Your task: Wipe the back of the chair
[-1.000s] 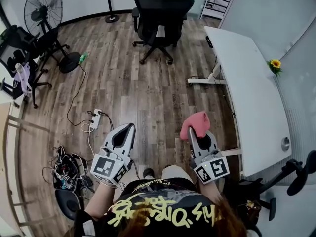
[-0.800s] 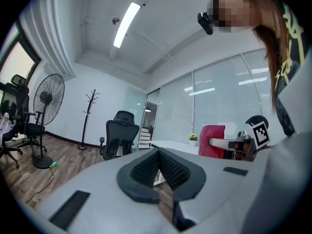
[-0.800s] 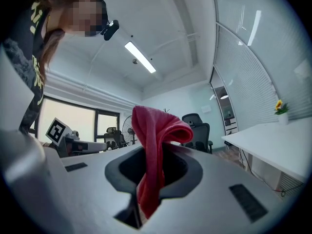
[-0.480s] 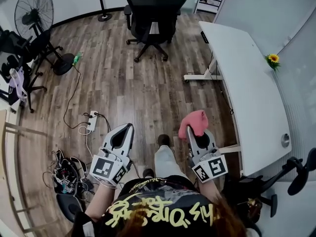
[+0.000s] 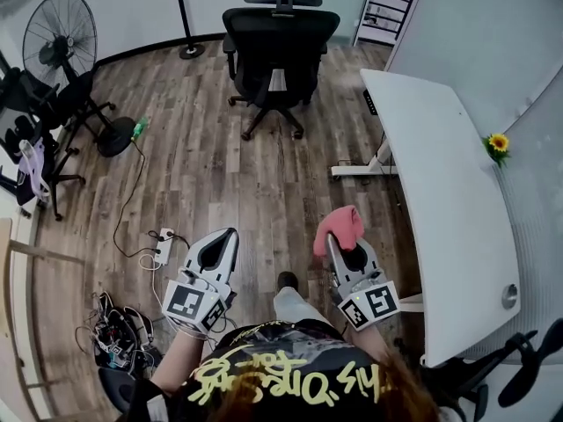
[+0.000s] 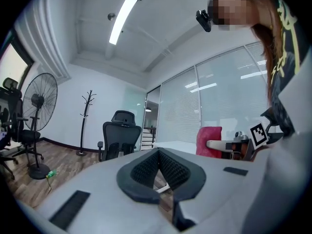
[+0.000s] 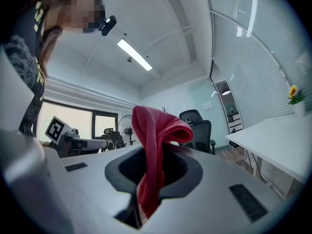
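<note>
Head view is showing the black chair [image 5: 280, 42] standing well apart from the person, straight ahead across the wood floor, with its tall back apparently facing them. The right gripper [image 5: 332, 240] is carrying a red cloth [image 5: 341, 225] bunched at its tips. The left gripper [image 5: 230, 234] is pointing the same way beside it. A white table [image 5: 440, 174] is running along the right side.

Left gripper view is showing that gripper's ribbed pads [image 6: 171, 165] pressing together with nothing between them. The chair [image 6: 119, 135] is sitting far off, slightly left of the tips.

Right gripper view is showing the jaws clamping the cloth [image 7: 155, 145], which is standing up in a fold above them and hanging down through the gap. The chair [image 7: 199, 128] is lying far off, a little right of the fold.

Neither gripper is looking clearly nearer, so the cloth hand is probably needing to travel straight forward to reach the upright backrest.
</note>
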Tool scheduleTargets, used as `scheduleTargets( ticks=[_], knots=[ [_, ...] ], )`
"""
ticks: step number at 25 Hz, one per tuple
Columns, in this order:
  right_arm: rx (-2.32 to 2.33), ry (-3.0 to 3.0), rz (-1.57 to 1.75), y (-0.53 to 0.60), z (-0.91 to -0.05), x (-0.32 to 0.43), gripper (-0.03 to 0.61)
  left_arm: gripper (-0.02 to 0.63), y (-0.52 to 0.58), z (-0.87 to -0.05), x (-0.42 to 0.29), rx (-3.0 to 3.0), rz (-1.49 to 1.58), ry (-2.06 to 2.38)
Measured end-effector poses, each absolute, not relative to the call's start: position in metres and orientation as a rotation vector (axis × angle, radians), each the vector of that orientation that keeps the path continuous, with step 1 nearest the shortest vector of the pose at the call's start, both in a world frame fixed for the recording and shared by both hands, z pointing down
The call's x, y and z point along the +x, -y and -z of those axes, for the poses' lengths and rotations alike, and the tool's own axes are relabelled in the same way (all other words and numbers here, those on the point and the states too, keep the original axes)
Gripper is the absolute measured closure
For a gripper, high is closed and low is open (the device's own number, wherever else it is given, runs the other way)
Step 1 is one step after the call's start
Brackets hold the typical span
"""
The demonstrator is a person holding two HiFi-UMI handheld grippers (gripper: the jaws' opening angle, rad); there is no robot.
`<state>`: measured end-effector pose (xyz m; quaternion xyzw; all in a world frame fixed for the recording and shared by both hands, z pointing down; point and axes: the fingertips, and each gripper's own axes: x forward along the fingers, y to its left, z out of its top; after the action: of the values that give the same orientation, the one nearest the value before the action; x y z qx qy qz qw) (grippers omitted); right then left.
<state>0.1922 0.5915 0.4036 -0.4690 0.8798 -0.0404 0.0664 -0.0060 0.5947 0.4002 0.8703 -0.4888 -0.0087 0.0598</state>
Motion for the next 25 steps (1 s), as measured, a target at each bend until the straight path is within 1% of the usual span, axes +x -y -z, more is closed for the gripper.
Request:
scheduleTargets(
  ticks=[7,14,20,25],
  knots=[
    [-1.386,-2.671,0.113,-0.500,-0.385,0.218,0.515,0.623,-0.506,-0.377,0.016,2.637,0.063,1.504],
    [-1.340,-2.669,0.127,-0.429,-0.377,0.240,0.515,0.623,-0.440,-0.380,0.030,2.565,0.098,1.543],
    [-1.283,-2.659,0.228,-0.398,-0.388,0.238,0.515,0.623,-0.414,-0.379,0.034,2.524,0.120,1.608],
    [-1.233,-2.657,0.278,-0.394,-0.391,0.223,0.515,0.623,-0.409,-0.380,0.035,2.535,0.102,1.601]
  ],
)
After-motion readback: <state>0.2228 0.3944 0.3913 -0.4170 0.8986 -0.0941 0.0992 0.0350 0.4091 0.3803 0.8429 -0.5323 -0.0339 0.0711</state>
